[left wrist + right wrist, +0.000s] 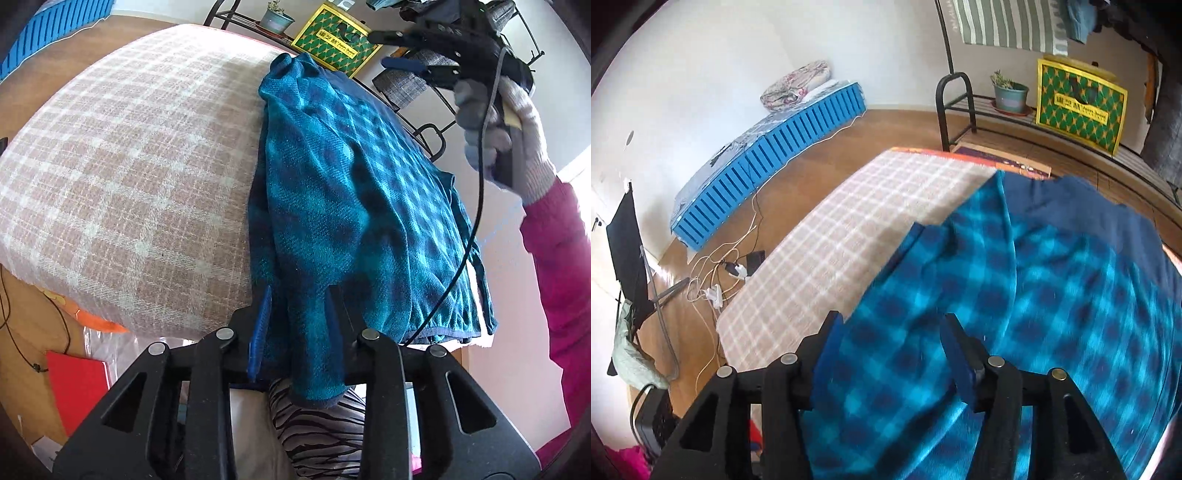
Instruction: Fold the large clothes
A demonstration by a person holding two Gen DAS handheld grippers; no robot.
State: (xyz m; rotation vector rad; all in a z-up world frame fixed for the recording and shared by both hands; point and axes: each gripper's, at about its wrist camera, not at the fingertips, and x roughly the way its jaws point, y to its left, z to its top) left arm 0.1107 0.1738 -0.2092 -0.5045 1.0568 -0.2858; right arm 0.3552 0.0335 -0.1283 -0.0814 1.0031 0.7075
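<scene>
A large teal-and-navy plaid fleece garment lies on a table covered with a beige checked cloth, along its right side. My left gripper stands open at the near edge, its fingers on either side of a hanging sleeve or fold of the garment. My right gripper is in the air above the far right end of the garment, held by a gloved hand, jaws open and empty. In the right wrist view the garment fills the space below the open right gripper.
A black metal rack at the far end holds a potted plant and a yellow-green box. A blue slatted pallet lies by the wall. Cables and a power strip lie on the wooden floor left of the table.
</scene>
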